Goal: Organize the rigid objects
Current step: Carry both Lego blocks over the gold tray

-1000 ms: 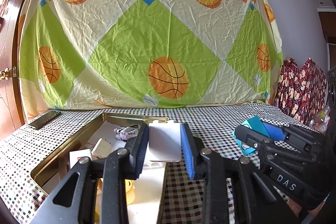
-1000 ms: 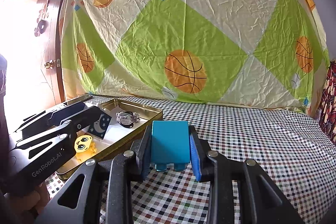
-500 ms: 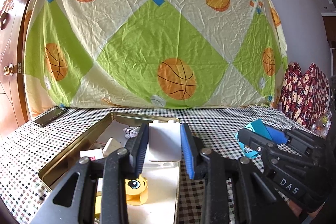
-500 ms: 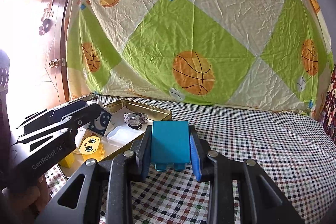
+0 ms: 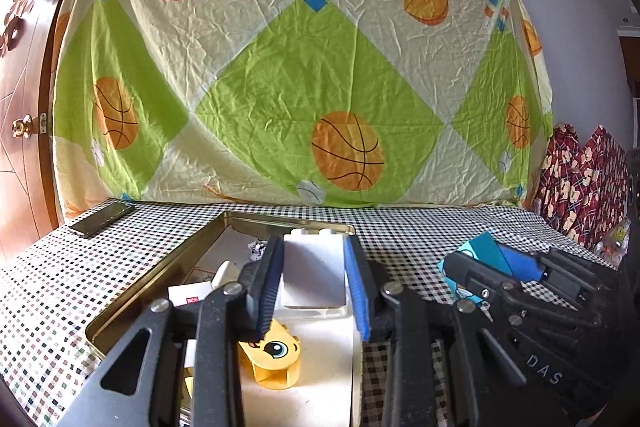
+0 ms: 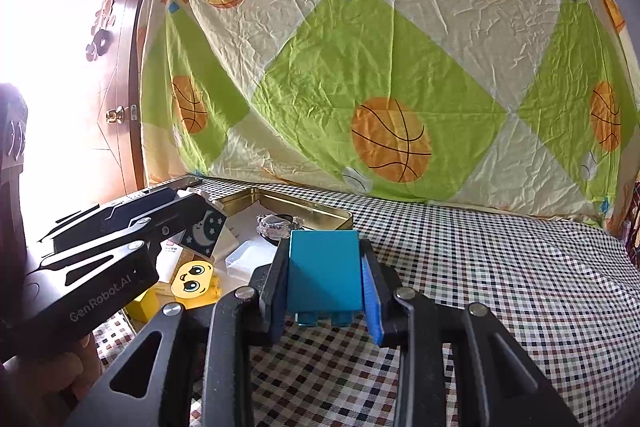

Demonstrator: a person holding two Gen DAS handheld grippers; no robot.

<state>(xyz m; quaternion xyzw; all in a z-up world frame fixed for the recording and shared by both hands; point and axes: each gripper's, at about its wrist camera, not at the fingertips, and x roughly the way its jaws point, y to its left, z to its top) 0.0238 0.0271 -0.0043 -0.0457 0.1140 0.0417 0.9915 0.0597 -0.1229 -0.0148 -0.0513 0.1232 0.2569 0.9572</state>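
My left gripper (image 5: 313, 242) is shut on a white block (image 5: 314, 277) and hangs over the right part of a gold tin (image 5: 280, 217). In the right wrist view the same block (image 6: 202, 233) shows a navy face with a moon and stars. Below it in the tin lies a yellow cartoon-face block (image 5: 274, 351). My right gripper (image 6: 325, 247) is shut on a teal block (image 6: 324, 273), just right of the tin (image 6: 320, 213) and above the checked cloth. The left wrist view shows that teal block (image 5: 480, 246) at the right.
The tin also holds a watch (image 6: 276, 225), a clear plastic box (image 6: 244, 259), a small yellow block (image 6: 146, 303) and white cards. A dark phone (image 5: 102, 219) lies at the table's far left. A patterned sheet hangs behind; a wooden door stands left.
Both grippers have drifted a little to the left, blocks still gripped. The tin sits further right in both views, and the yellow face block has come into sight under the left gripper.
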